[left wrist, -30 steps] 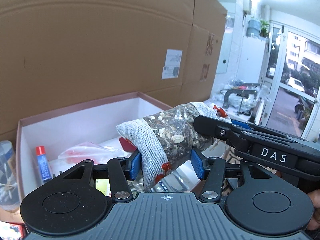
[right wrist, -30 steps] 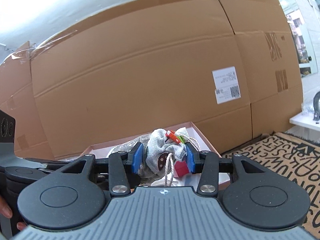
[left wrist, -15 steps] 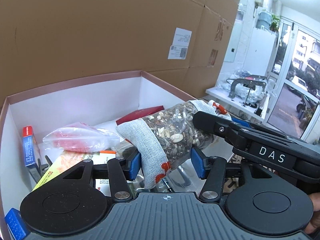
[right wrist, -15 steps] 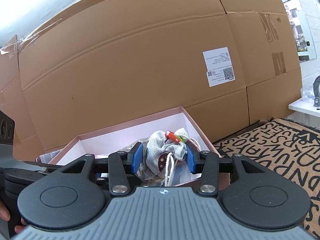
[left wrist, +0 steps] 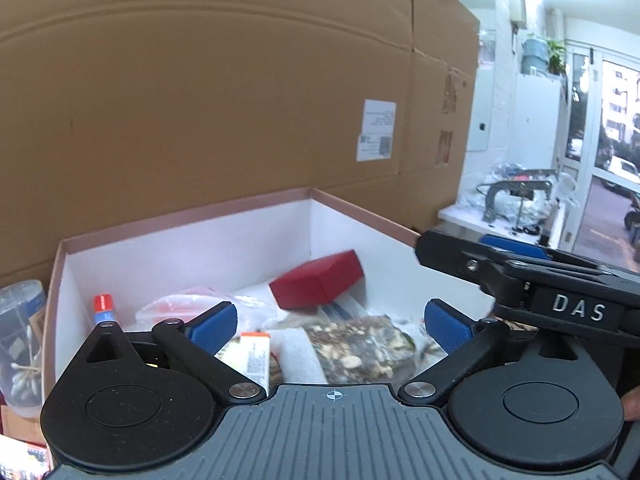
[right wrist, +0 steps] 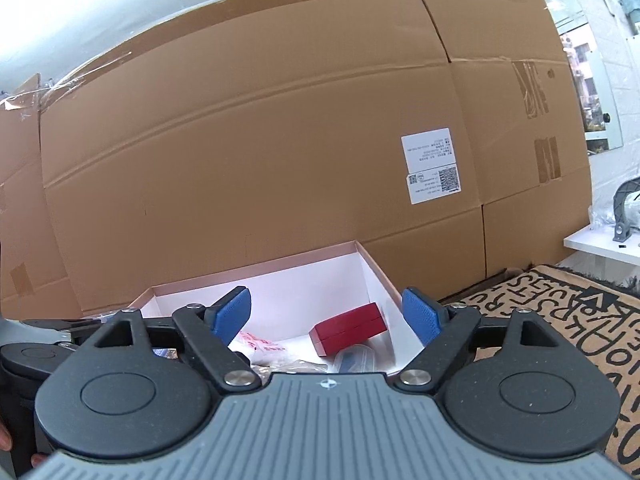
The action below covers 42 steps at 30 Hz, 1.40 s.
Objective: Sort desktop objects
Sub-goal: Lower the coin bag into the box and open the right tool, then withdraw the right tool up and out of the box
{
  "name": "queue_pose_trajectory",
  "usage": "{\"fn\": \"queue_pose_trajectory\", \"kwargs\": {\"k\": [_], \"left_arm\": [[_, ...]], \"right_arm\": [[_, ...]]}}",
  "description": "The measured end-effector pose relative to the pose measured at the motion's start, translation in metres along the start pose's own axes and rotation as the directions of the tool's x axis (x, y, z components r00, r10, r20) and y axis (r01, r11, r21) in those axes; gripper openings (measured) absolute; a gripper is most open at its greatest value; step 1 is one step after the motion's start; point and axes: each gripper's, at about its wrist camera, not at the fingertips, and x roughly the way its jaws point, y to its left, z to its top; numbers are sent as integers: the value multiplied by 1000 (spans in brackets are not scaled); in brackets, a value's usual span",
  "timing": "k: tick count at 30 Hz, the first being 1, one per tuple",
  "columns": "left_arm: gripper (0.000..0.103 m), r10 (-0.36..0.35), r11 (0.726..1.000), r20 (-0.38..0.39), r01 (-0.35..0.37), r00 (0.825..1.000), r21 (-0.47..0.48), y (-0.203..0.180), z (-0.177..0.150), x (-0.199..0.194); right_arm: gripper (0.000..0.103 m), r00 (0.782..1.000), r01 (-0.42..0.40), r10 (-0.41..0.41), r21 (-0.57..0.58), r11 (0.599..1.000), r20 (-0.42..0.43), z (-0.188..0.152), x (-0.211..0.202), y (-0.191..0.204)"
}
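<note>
**Both claws released above the box; herb pouch lying inside**

Left claw (left wrist: pixel 330 320): spread wide, gripping nothing. Right claw (right wrist: pixel 326 312): likewise spread and empty, held over the right end of the pink box (left wrist: pixel 180 216).

Directly below the left claw, the herb pouch (left wrist: pixel 352 344) lies flat among the box contents. It has a clear film body full of loose dried pieces and a white gauze band at one end. Judged light, soft and shifting, with slippery film; the gauze end offers the surer hold, and a hard pinch could crush the filling.

Around it lie a red case (left wrist: pixel 318 284), a clear bag with red print (left wrist: pixel 176 308), an orange-striped carton (left wrist: pixel 250 360) and a small red-capped tube (left wrist: pixel 103 308) at the left wall.

Clearances: the box walls are low, so straight-up withdrawal is open. The cardboard sheet (right wrist: pixel 280 140) stands close behind the box. The two claws sit near each other. A clear jar of cotton swabs (left wrist: pixel 20 344) stands just outside the left wall.
</note>
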Motion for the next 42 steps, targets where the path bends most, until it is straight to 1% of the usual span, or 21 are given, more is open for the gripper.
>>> {"fn": "queue_pose_trajectory", "kwargs": {"k": [6,8,11,17,24,35,42], "left_arm": [[103,-9,1000,-11,9,1000,-8,1,-3,-6],[103,-9,1000,-11,9,1000,-10,1,-3,-7],[103,-17,1000,-16,17,1000,-16,2,-4,-10],[103,-28,999,-34,27,999,-45,4,-6,-12],[103,-23,998,-26,22,999,-59,8,-6,-22],[103,-29,997,-9,28,1000,-75,14,-10,-46],[103,-27,997,-7,27,1000,-77,17,-16,-65]], "right_arm": [[93,1000,10,-10,-7,1000,5,-1,-4,5],[98,1000,13,-13,-8,1000,8,-1,-5,6],[102,1000,23,-23,-9,1000,12,-1,-5,7],[103,1000,29,-29,-13,999,6,-1,-8,10],[103,999,32,-32,-23,999,11,1,-14,19],[103,999,30,-29,-44,999,22,3,-28,35],[103,999,29,-27,-55,998,23,2,-44,46]]}}
